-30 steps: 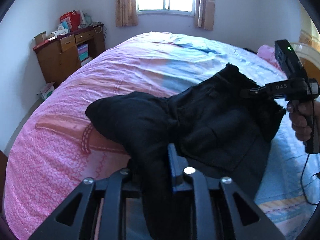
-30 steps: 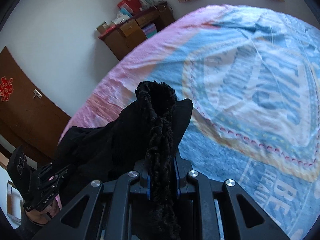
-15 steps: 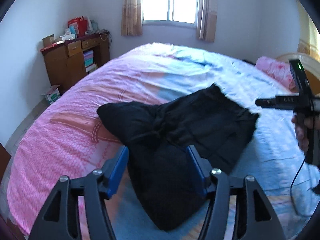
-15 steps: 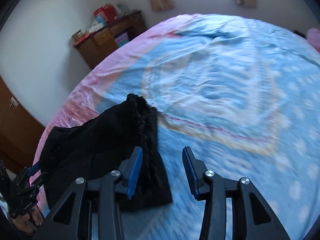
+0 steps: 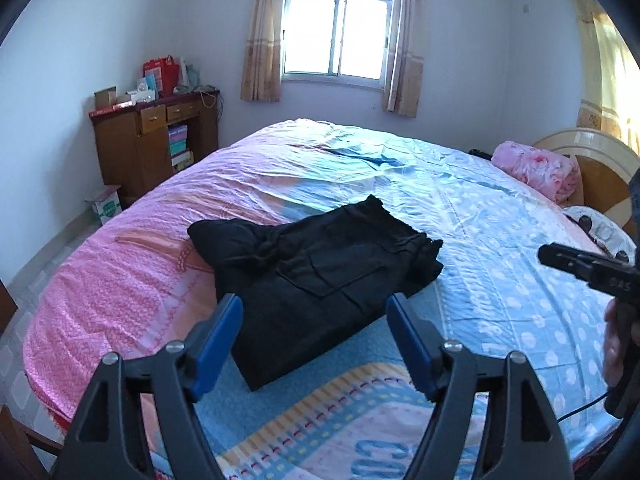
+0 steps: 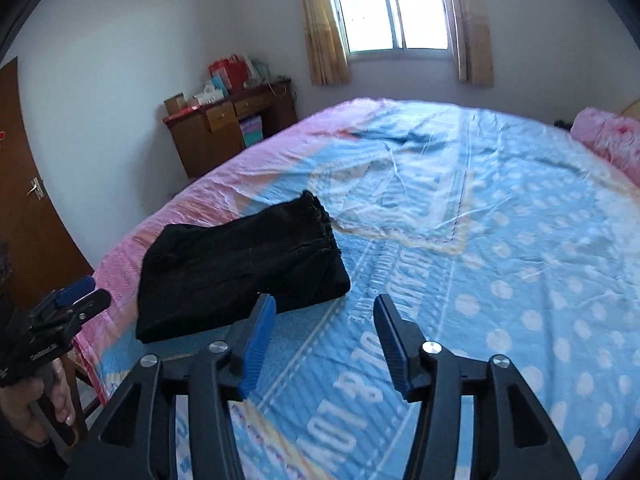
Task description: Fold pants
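The black pants lie folded in a flat bundle on the pink and blue bedspread, the gathered waistband on the far right. My left gripper hovers above their near edge, its jaws opening, nothing pinched between the blue pads. In the right wrist view the pants lie to the left of my right gripper, whose jaws are also opening over bare bedspread. Each gripper shows in the other's view: the right gripper at the right edge, the left gripper at the left edge.
A wooden desk with boxes stands in the far left corner, with a cardboard box on the floor. A pink rolled blanket lies by the headboard. A brown door is on the left.
Both grippers let go of the pants, opened wide and drew back and upward. The pants dropped from a held-up bunch into a flat folded bundle on the bed.
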Action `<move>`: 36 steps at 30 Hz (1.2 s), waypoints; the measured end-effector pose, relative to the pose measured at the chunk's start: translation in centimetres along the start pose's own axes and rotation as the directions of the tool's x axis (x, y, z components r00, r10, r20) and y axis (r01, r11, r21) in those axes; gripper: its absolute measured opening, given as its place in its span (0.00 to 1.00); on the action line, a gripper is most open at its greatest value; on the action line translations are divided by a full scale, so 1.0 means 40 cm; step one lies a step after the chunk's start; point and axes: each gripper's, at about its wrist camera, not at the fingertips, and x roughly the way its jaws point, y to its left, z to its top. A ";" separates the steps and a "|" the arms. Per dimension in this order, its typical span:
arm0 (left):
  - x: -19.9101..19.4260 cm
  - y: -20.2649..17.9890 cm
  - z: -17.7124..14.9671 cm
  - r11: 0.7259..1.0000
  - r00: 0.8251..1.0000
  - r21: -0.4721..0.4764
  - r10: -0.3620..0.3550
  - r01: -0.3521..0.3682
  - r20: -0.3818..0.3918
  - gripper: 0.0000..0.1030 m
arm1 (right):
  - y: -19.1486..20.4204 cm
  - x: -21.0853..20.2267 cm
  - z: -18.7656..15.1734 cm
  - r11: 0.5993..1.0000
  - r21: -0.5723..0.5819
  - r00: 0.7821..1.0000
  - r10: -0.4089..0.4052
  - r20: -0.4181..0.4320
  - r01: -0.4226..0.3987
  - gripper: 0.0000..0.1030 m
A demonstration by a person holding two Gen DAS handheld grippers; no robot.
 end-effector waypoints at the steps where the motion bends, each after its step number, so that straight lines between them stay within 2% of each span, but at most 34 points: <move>1: -0.006 -0.004 -0.002 1.000 1.000 0.001 0.000 0.000 0.005 0.77 | 0.003 -0.012 0.000 1.000 0.000 1.000 0.001 0.008 -0.001 0.52; 4: -0.024 -0.014 -0.004 1.000 1.000 0.003 0.001 -0.001 0.019 0.86 | 0.007 -0.050 0.000 1.000 -0.004 0.999 0.000 0.039 0.000 0.52; 12: -0.046 -0.024 0.004 1.000 1.000 0.015 0.001 -0.001 0.031 0.86 | 0.016 -0.106 -0.015 1.000 0.001 0.996 -0.014 0.083 0.014 0.53; 36: -0.040 -0.044 0.007 0.999 1.000 0.038 -0.012 0.011 0.027 0.86 | 0.037 -0.135 -0.035 1.000 -0.004 0.996 0.003 0.086 -0.002 0.54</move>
